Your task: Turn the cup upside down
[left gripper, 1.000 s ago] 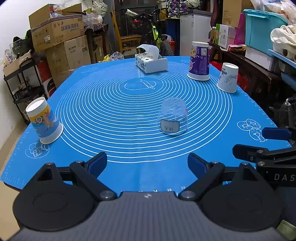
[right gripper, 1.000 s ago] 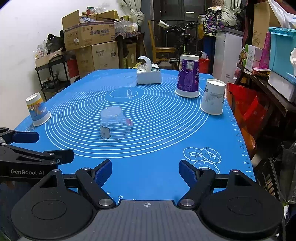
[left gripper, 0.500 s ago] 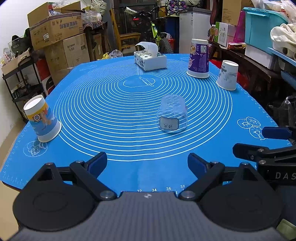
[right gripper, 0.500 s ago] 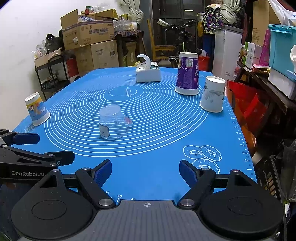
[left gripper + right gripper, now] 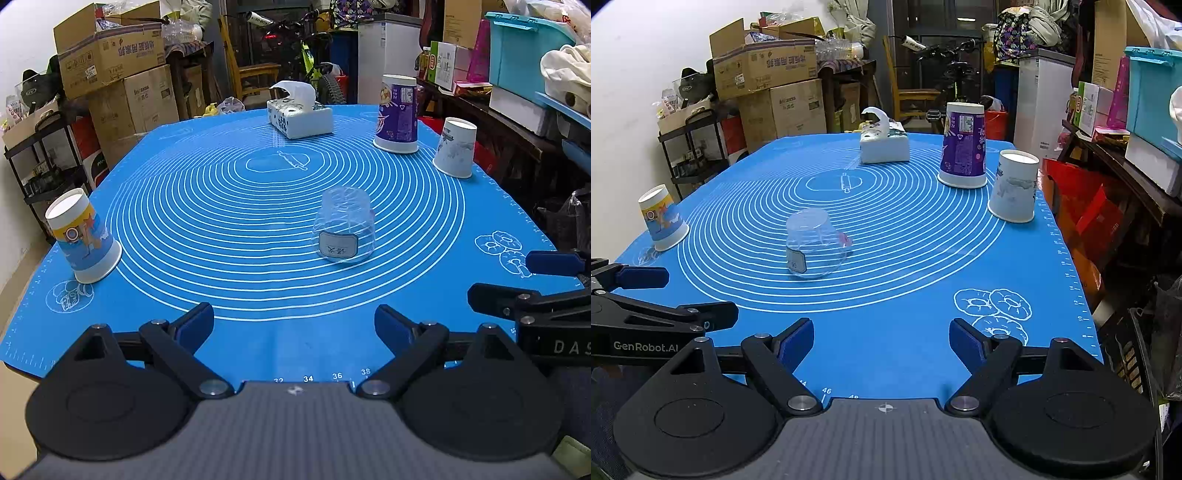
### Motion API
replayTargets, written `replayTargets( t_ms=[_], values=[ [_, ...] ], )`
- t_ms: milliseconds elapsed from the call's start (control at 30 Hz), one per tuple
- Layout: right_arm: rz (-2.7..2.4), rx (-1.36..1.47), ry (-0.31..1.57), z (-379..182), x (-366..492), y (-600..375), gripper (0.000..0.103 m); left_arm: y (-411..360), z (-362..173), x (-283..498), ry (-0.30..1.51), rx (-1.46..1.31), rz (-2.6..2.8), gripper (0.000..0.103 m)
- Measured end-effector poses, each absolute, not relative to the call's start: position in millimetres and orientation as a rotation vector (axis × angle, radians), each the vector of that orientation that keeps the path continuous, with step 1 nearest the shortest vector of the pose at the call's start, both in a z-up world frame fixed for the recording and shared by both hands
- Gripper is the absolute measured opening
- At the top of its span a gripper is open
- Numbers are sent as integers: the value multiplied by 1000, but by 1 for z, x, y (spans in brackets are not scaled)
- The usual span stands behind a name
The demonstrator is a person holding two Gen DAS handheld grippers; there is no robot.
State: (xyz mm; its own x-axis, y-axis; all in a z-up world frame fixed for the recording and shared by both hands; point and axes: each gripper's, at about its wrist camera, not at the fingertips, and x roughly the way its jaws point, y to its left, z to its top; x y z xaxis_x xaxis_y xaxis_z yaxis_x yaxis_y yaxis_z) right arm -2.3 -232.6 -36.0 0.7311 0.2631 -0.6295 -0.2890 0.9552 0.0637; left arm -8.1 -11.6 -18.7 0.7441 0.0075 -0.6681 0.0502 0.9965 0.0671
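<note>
- Our left gripper [image 5: 294, 325] hangs at the near edge with its jaws spread wide and nothing between them; our right gripper [image 5: 881, 341] is just beside it, equally wide and empty.
- Beneath and ahead of both claws we see the blue mat [image 5: 229, 206] [image 5: 905, 258] with its white rings.
- Far ahead of the left gripper, a little left of its centre line, stands the tissue box [image 5: 300, 117] [image 5: 884, 147].
- Far ahead and to the right of both claws we see the purple cup [image 5: 397, 114] [image 5: 963, 146], mouth down.
- Just right of it and nearer us is the white paper cup [image 5: 455, 147] [image 5: 1014, 186], also mouth down.
- Off to the left of both grippers we see the cartoon cup [image 5: 83, 236] [image 5: 662, 218], inverted too.
- The clear cup [image 5: 344, 230] [image 5: 814, 243] sits mouth down on the mat, ahead and slightly right of the left gripper, ahead and left of the right one, apart from both.
</note>
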Motion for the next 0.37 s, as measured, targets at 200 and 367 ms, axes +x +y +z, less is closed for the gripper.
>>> replayTargets(
  t_ms=[200, 367],
  values=[
    [299, -37, 697, -37, -2, -233, 83, -12, -19, -8, 731, 82, -23, 93],
    [297, -36, 698, -37, -2, -234, 83, -12, -19, -8, 731, 82, -24, 93]
  ],
)
